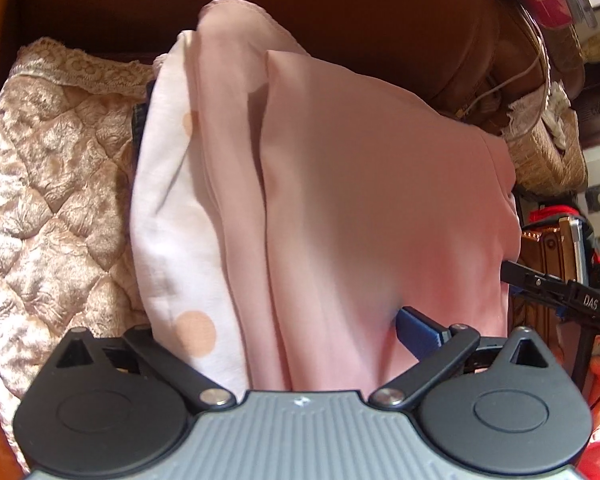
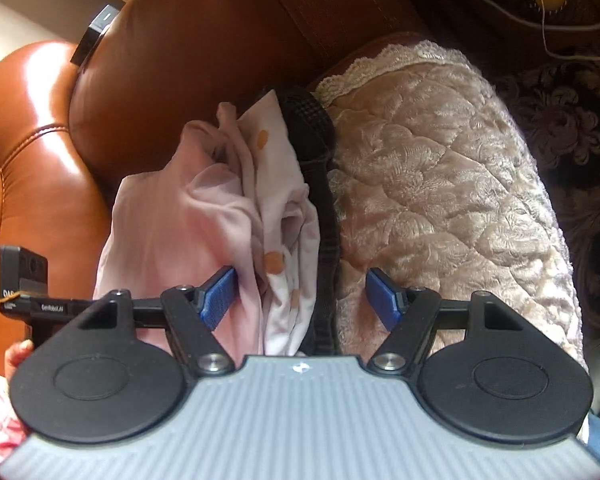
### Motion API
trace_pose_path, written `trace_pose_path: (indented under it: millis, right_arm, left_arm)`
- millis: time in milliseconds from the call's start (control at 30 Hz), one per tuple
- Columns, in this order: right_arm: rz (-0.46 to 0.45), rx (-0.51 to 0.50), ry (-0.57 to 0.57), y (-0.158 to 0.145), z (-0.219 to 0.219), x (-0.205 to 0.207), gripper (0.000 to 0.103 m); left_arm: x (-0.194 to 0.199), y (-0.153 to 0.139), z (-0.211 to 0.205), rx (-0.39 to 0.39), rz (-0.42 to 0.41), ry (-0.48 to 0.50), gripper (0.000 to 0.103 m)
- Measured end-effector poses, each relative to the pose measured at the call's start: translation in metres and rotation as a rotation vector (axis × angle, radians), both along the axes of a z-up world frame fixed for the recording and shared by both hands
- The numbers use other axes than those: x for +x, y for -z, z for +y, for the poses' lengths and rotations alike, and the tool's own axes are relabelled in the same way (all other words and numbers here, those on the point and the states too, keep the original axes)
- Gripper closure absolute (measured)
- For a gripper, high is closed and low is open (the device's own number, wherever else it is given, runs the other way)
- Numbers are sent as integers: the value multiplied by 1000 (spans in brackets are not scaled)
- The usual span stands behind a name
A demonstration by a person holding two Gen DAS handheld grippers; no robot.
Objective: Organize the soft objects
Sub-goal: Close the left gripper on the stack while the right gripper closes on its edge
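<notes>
A: Our right gripper (image 2: 302,300) stands wide, its pads astride the clothes (image 2: 228,216) without pinching.

B: Our left gripper (image 1: 284,344) is buried in pink cloth; whether it grips, we cannot tell. The clothes stand stacked on the sofa (image 2: 188,40), beside the quilt (image 2: 440,184), seemingly for tidying. No container shows.

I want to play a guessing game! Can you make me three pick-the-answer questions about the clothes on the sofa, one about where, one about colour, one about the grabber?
1. Where does the pile of clothes lie?
A. In a basket
B. On the quilted seat cover of a brown leather sofa
C. On the floor

2. What colour are the dots on the white cloth?
A. Orange
B. Green
C. Blue

3. How is the right gripper?
A. Shut on the dark cloth
B. Out of sight
C. Open

Answers: 1 B, the cover and leather surround the pile; 2 A, the spots are orange; 3 C, its blue pads stand wide apart.
</notes>
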State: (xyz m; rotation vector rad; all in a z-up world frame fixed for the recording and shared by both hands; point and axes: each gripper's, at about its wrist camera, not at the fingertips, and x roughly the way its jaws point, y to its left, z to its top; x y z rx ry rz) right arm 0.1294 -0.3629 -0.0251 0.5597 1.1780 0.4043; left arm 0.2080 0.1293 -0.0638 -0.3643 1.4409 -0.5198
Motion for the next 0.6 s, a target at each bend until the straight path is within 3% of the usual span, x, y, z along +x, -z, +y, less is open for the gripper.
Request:
trace_pose_path:
  millis: [300,333,467,600]
  right_arm:
    - [-27,45,-144,6,20,8,21]
    - [-31,66,-151,6,20,8,21]
    - [28,309,-101,23,1,9,21]
    - [60,339,-99,33,3,14,21]
  left_arm:
    - [-6,-5,7,35,-4,31,0]
    - [-6,-6,9,27,-3,25,0]
    - [-9,-6,24,-20,9,-8,0]
    - [-9,-7,33,-33,22,-17,0]
